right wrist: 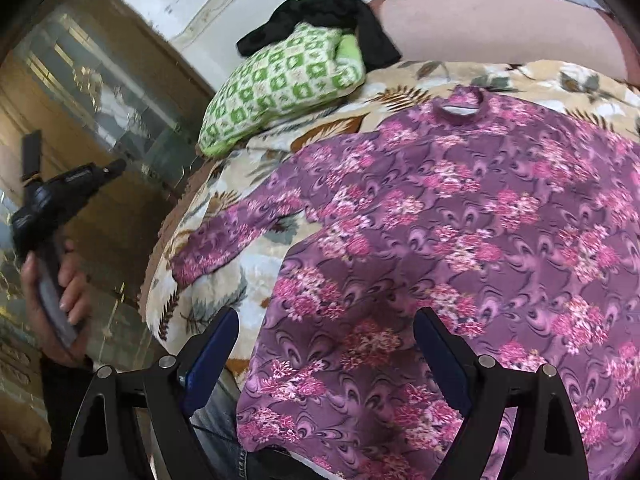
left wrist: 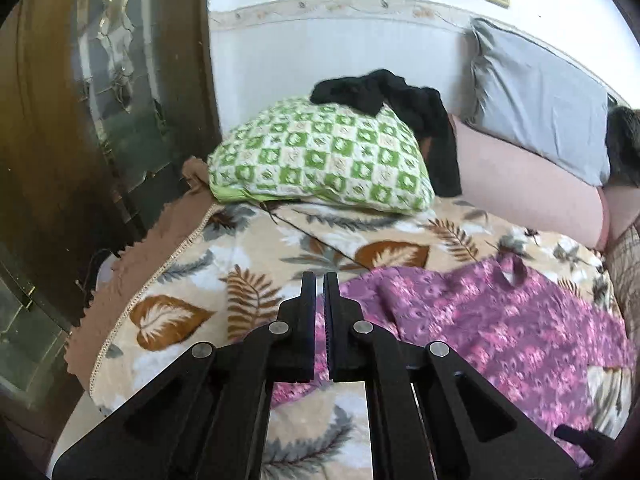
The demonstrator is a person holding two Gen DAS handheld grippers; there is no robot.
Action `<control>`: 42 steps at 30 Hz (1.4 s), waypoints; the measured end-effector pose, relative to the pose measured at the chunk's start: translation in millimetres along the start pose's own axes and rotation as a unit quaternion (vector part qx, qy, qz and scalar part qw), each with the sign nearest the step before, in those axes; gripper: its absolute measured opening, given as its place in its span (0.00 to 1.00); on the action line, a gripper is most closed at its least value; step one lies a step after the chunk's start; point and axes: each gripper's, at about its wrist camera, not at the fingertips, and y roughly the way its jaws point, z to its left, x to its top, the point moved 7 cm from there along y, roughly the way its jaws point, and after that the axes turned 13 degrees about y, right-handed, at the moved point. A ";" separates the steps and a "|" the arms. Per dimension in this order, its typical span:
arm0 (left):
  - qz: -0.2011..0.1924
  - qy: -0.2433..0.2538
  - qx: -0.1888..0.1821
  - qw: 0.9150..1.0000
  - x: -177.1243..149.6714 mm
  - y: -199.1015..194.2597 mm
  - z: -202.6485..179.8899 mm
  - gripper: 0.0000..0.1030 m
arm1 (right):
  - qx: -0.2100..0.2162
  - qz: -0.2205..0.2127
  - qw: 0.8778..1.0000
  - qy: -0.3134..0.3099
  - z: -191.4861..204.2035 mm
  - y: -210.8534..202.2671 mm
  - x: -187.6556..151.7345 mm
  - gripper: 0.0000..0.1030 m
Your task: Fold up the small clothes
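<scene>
A purple floral long-sleeved top (right wrist: pixel 460 240) lies spread flat on a leaf-patterned blanket (right wrist: pixel 224 264), collar (right wrist: pixel 460 108) at the far end and one sleeve (right wrist: pixel 240 232) stretched left. My right gripper (right wrist: pixel 326 316) is open above the top's near hem, one finger on each side of its left edge. My left gripper (left wrist: pixel 320 280) is shut with nothing visibly between its fingers, hovering over the near left part of the top (left wrist: pixel 500 320). In the right wrist view the left gripper (right wrist: pixel 52 200) is held in a hand off the bed's left side.
A green checked pillow (left wrist: pixel 320 156) lies at the far end of the bed with black clothing (left wrist: pixel 400 100) draped over it. A pink bolster (left wrist: pixel 528 184) and a grey pillow (left wrist: pixel 540 96) lean on the white wall. A dark wooden cabinet (left wrist: pixel 100 120) with glass stands left.
</scene>
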 end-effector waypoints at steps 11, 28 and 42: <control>0.180 -0.190 -0.001 0.965 -169.0 108.1 91.6 0.86 | 0.015 0.027 1.000 -0.004 6.2 12.7 -19.4 0.85; 0.029 -0.047 -0.032 0.998 -33.5 35.6 13.1 0.05 | 0.016 0.011 1.000 -0.006 14.1 7.5 -3.9 0.85; 0.024 0.339 -0.244 0.908 -133.2 -43.6 -314.2 0.05 | -0.019 -0.111 0.988 0.104 -111.0 -94.1 42.3 0.85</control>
